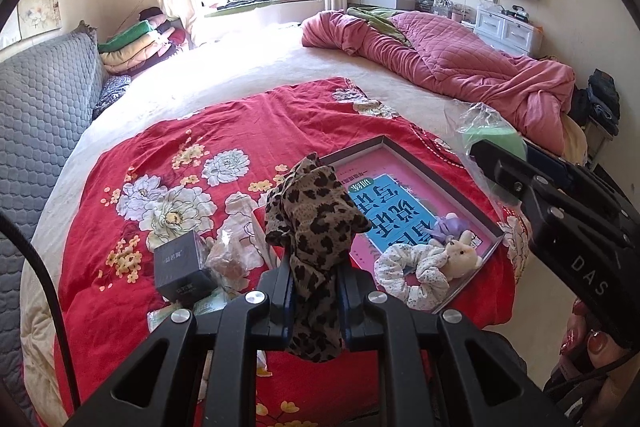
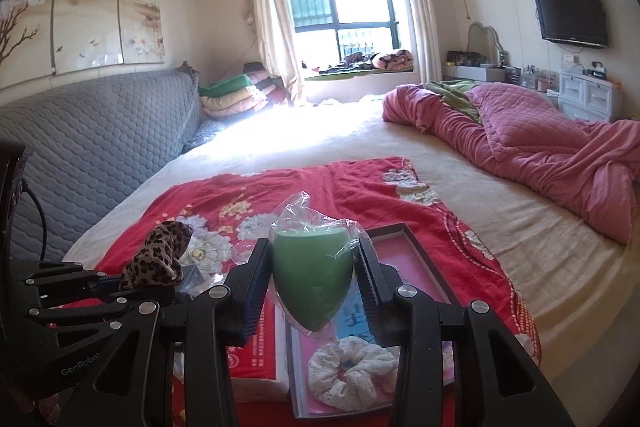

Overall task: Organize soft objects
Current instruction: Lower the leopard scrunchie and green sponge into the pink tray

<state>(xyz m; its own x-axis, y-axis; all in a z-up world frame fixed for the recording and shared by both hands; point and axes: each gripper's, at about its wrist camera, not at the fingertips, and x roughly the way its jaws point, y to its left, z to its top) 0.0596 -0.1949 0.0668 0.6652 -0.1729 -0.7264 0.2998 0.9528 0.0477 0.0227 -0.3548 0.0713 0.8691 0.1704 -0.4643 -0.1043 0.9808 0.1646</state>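
Note:
My left gripper is shut on a leopard-print cloth, which stands up bunched between the fingers above the red floral cloth. My right gripper is shut on a green egg-shaped sponge in clear plastic wrap. It hovers over a shallow grey-rimmed tray lined with a pink and blue book cover. In the tray lie a white floral scrunchie, a small cream plush bunny and a purple soft piece. From the right wrist view the leopard-print cloth shows at the left, beside the tray.
A small black box and a crinkled plastic packet lie left of the tray. A red and white box sits against the tray's left side. A rumpled pink quilt fills the bed's far right. A grey padded headboard runs along the left.

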